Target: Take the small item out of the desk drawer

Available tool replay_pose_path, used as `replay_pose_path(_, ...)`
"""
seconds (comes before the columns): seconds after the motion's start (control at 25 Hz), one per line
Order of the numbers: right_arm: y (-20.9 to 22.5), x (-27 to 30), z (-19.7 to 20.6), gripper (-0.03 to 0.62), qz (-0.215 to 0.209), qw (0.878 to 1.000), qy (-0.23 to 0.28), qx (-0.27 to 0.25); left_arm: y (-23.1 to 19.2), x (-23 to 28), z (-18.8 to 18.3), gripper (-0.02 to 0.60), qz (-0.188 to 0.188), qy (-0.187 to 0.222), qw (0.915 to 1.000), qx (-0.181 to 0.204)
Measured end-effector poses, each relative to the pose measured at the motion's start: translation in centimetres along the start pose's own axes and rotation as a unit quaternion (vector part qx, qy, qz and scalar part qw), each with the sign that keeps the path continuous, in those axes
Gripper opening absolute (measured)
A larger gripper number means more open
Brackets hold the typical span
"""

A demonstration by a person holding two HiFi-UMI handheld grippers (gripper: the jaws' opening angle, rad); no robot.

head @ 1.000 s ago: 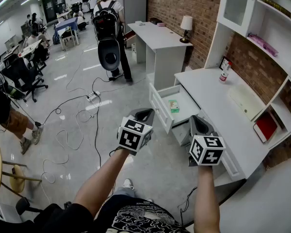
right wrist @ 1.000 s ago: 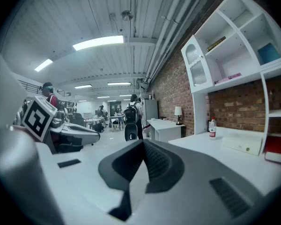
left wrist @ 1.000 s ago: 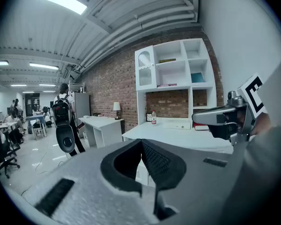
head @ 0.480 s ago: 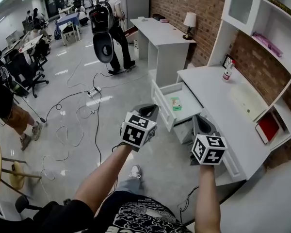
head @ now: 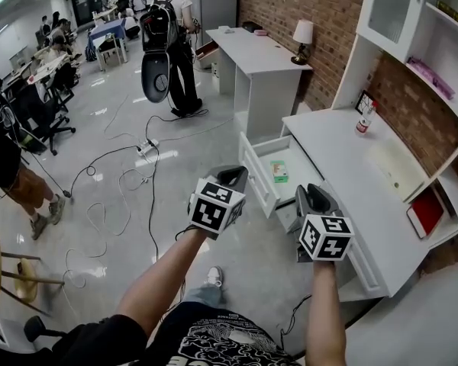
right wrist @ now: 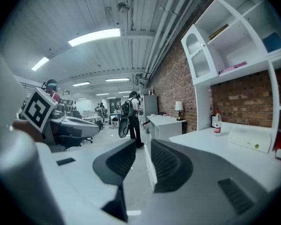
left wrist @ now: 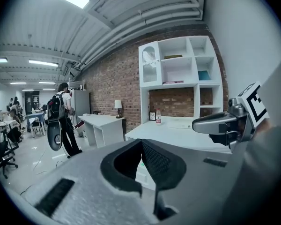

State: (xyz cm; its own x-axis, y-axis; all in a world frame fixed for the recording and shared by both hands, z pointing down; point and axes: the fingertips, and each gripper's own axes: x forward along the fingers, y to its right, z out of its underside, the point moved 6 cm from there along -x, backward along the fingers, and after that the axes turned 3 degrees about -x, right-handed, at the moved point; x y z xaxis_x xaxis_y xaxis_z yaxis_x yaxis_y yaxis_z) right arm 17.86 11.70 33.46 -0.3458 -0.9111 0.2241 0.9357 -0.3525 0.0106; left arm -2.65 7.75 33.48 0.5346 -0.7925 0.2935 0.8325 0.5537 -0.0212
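The left claw is closed, its jaws meeting at the tips with nothing between them. The right claw is slightly open; its jaws have just been opening, and nothing is between them. Ahead of the 2 claws, and between them, the small green-and-white item lies in the open drawer of the white table, touched by neither.

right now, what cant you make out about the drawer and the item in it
Head view: the small green item in the drawer is too small to identify.
Left gripper view: the left gripper, jaws shut, covers most of the drawer.
Right gripper view: drawer seen end-on; its front hides the inside.
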Motion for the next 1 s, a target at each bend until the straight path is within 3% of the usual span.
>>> replay_pose_path(1.0,3.1,18.6,-3.4,0.335,0.019,0.999,-0.038,0.022,-14.1,14.4,-4.7,0.005,0.046,-0.01,0.9989,-0.003)
